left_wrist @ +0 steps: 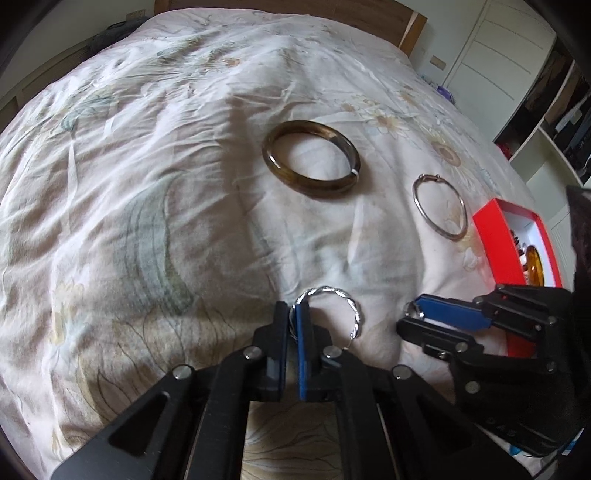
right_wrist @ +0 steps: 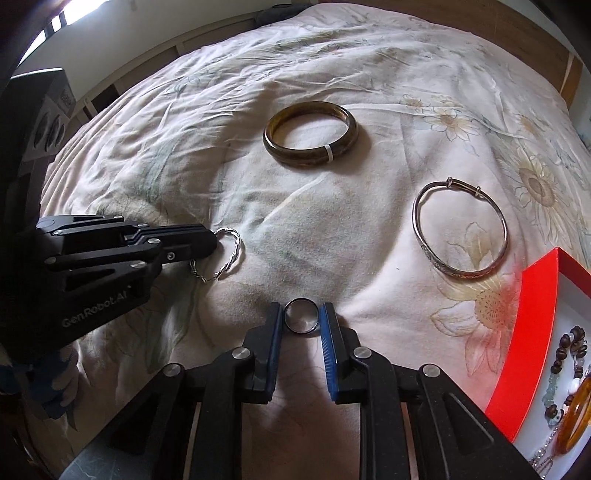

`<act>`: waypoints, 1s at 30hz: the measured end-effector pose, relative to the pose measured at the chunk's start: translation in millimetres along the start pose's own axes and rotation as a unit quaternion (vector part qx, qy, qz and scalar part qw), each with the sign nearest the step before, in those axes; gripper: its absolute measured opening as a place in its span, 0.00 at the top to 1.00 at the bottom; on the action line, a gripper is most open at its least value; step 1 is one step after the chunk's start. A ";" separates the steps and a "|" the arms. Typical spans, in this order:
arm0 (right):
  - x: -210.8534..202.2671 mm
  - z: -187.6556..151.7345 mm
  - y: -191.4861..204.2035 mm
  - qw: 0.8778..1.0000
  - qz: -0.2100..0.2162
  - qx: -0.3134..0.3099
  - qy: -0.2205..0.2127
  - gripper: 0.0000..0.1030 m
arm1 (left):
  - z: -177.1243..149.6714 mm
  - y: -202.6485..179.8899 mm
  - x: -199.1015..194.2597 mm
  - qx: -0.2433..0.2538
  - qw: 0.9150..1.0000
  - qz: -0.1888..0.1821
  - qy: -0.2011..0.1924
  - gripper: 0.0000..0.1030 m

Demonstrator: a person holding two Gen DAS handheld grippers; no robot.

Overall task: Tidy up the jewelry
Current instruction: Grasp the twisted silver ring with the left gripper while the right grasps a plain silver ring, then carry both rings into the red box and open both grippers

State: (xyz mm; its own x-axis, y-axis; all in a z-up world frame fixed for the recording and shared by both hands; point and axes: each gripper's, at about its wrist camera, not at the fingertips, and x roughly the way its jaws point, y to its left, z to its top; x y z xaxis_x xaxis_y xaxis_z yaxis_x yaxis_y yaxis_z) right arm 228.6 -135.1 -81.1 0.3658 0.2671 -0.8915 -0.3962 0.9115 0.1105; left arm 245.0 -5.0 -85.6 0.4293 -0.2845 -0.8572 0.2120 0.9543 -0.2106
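Note:
My left gripper (left_wrist: 293, 312) is shut on a twisted silver bracelet (left_wrist: 351, 314) with a short chain, which rests on the quilt; the right wrist view shows this gripper (right_wrist: 216, 240) and bracelet (right_wrist: 233, 253) at the left. My right gripper (right_wrist: 302, 314) holds a small dark metal ring (right_wrist: 302, 303) between its blue pads, which touch it on both sides. From the left wrist view that gripper (left_wrist: 412, 314) comes in from the right. A brown bangle (right_wrist: 310, 140) (left_wrist: 310, 158) and a thin silver bangle (right_wrist: 460, 236) (left_wrist: 439, 206) lie farther out.
A red box (right_wrist: 528, 332) (left_wrist: 491, 236) with a white inside sits at the right and holds bead bracelets (right_wrist: 569, 354) and an amber bangle (right_wrist: 576, 417). Everything lies on a wrinkled floral quilt (right_wrist: 332, 229). A wooden headboard (left_wrist: 413, 29) and white wardrobe doors (left_wrist: 491, 55) stand beyond.

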 end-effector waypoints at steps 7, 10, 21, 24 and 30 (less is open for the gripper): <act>-18.0 -6.1 -4.8 1.000 0.011 0.015 -0.016 0.80 | 3.4 -4.3 12.6 0.012 1.000 0.015 0.021 0.95; -30.7 -10.5 -8.5 0.999 0.014 0.025 -0.027 0.80 | 4.4 -6.4 10.4 0.013 1.000 0.016 0.018 0.96; -73.3 -27.5 -16.8 0.997 0.012 0.046 -0.061 0.80 | -2.5 -28.6 -28.5 0.016 0.999 0.021 -0.038 0.97; -84.8 -30.6 -20.5 0.996 0.010 0.054 -0.074 0.80 | 0.5 -38.3 -41.5 0.025 0.998 0.018 -0.049 0.97; -114.5 -42.1 -38.7 0.992 -0.006 0.073 -0.100 0.80 | 6.6 -67.2 -64.3 0.045 0.997 0.000 -0.066 0.97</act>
State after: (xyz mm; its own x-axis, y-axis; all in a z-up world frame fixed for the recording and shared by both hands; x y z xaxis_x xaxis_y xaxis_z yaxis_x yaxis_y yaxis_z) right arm 166.6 -214.0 -1.8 0.5348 0.2992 -0.7903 -0.2696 0.9467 0.1760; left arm 208.9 -51.4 -13.2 0.5395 -0.3000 -0.7867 0.2869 0.9440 -0.1632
